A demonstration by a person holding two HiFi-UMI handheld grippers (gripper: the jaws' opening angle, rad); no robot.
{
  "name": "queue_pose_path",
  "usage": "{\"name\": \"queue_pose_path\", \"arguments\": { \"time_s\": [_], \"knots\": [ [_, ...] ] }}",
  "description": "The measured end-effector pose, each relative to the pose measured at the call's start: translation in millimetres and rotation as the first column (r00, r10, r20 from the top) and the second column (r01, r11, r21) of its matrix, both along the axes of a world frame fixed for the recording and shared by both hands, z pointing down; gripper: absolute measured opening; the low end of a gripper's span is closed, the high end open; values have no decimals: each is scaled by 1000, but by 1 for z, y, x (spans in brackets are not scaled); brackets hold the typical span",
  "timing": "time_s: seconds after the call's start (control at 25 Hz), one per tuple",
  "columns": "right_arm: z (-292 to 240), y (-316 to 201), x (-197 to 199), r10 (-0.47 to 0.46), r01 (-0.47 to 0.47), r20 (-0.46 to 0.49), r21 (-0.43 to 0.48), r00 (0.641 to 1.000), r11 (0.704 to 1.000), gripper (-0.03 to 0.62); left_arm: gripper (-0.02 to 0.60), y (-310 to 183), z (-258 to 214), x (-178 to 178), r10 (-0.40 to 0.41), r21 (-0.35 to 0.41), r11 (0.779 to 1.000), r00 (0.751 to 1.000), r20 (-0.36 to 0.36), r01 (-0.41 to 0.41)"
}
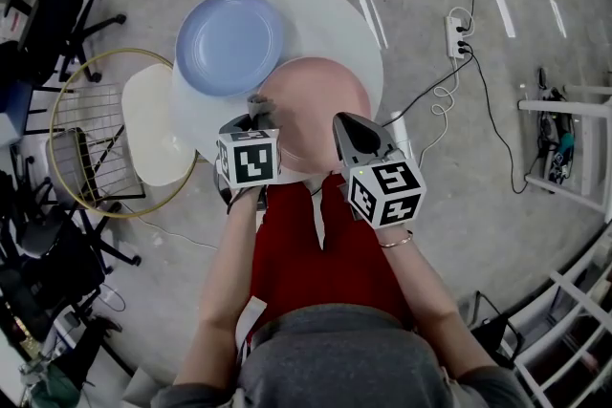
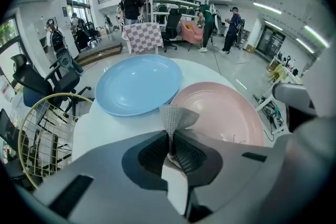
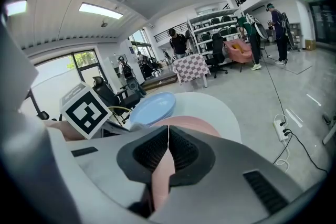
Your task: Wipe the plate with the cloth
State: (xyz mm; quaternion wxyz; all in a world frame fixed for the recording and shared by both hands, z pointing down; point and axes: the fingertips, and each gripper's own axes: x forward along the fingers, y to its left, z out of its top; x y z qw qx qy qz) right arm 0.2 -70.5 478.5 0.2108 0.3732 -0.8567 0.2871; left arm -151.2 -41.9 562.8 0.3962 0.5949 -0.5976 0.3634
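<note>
Left jaws: a grey cloth [image 2: 177,117] is being clamped between the ribbed pads of the left gripper [image 2: 170,138], and a crumpled fold is being pushed up past the tips.
Right jaws: the tips of the right gripper [image 3: 168,136] are being pressed together, with nothing seen between the pads. Pink is being glimpsed through the slot below them, and it cannot be told whether the plate is being touched.
Cloth position: in the head view the grey cloth [image 1: 256,101] is being held out from the left gripper [image 1: 253,118] at the near-left edge of the pink plate [image 1: 316,100] — close over it, though contact cannot be judged.
Pink plate: it is being seen lying flat on the near part of the round white worktop [image 1: 335,14], with the right gripper [image 1: 349,124] being held at its near-right rim.
Blue plate: the blue plate [image 1: 229,41] is being seen on the far-left part of the worktop, its rim meeting the pink plate's rim just beyond the cloth.
Marker cubes: the left cube [image 1: 249,158] and the right cube [image 1: 385,192] are being carried behind the jaws, nearer the person.
Floor: a wire rack [image 1: 91,148] with a yellow hoop is being seen left of the worktop — a power strip [image 1: 457,35] to its right.
</note>
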Motion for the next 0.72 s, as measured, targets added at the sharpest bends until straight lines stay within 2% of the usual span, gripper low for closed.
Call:
{"name": "queue_pose_path", "arguments": {
  "time_s": [0.16,0.28,0.52,0.72],
  "knots": [
    [-2,-1,18,52,-52,-4,9,999,999,29,34,2,-12,0,-2,47,999,1000,11,1],
    [-3,-1,37,102,-102,-4,13,995,995,29,34,1,-18,16,12,64,998,1000,-16,-11],
    [-8,1,78,201,-201,-1,22,980,979,29,34,-11,-14,82,106,54,994,985,-135,-100],
    [-11,5,117,297,-297,-3,28,955,955,29,34,-20,-11,139,224,48,974,959,-172,-219]
  ]
}}
